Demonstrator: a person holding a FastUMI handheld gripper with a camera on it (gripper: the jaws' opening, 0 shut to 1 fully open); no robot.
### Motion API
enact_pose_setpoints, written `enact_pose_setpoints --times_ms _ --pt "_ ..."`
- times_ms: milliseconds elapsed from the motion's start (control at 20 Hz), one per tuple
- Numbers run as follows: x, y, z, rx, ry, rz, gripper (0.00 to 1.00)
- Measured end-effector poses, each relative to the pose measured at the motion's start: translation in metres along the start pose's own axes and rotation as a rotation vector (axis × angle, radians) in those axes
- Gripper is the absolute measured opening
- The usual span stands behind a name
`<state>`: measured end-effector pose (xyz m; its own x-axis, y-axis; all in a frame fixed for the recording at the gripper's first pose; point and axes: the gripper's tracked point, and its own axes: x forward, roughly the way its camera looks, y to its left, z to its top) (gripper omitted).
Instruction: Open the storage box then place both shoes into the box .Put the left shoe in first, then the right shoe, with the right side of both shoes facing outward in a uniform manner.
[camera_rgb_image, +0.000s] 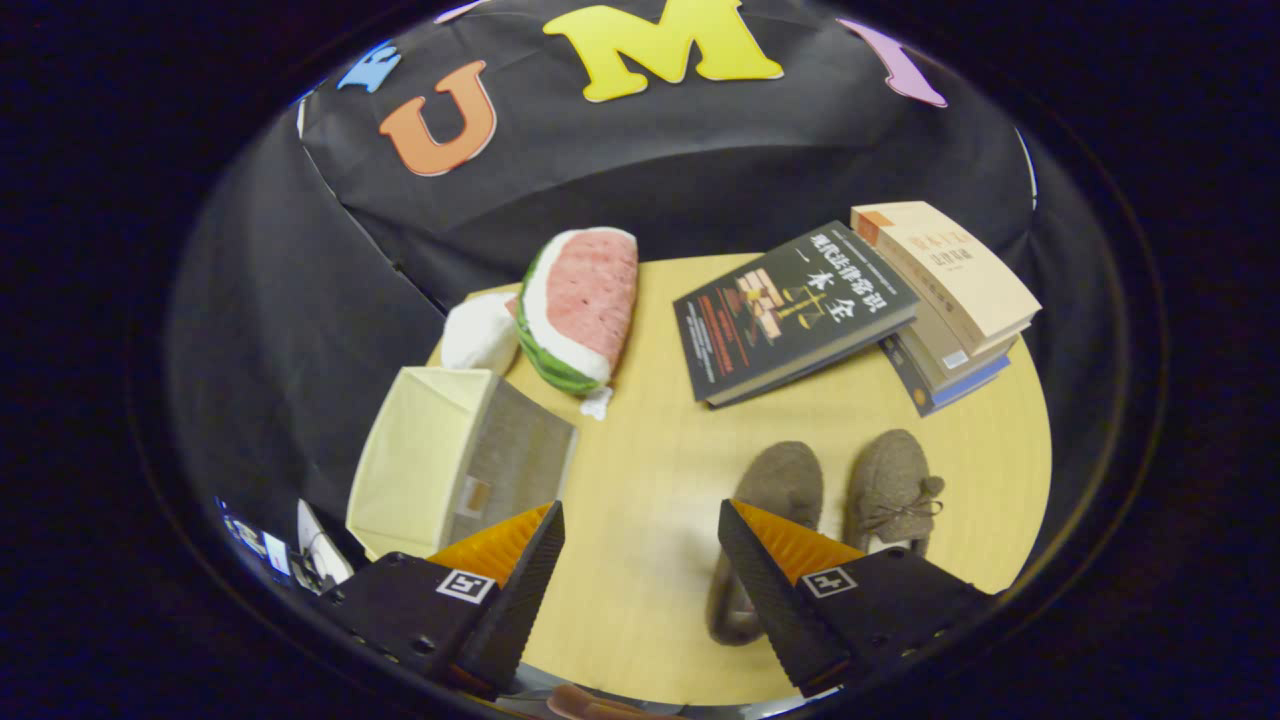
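Wooden table (650, 480) under wide-open, empty claw (640, 520).

A pale cream fabric storage box (440, 455) is seen on the wooden counter (650, 480), just ahead of the claw's (640, 525) left finger; its top flap is stood up, so the greyish interior is exposed; two brown knitted shoes (850, 490) are laid side by side, toes pointed away, on the far side of the counter from the box; the nearer shoe (775, 500) is partly covered by the right finger; the other shoe (890, 485) is shown with a tied lace; the claw's fingers are held wide apart, nothing between them.
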<state>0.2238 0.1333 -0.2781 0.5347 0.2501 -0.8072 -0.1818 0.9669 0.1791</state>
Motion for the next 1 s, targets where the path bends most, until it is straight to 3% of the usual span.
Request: enact_pose_setpoints --times_ms 550,750,1000 --pt "0.035 -0.094 -0.084 0.027 0.148 -0.136 0.95" --pt "0.052 -0.118 -0.091 0.074 0.195 -0.210 0.78" --pt "0.065 -0.117 -0.096 0.080 0.228 -0.194 0.45"
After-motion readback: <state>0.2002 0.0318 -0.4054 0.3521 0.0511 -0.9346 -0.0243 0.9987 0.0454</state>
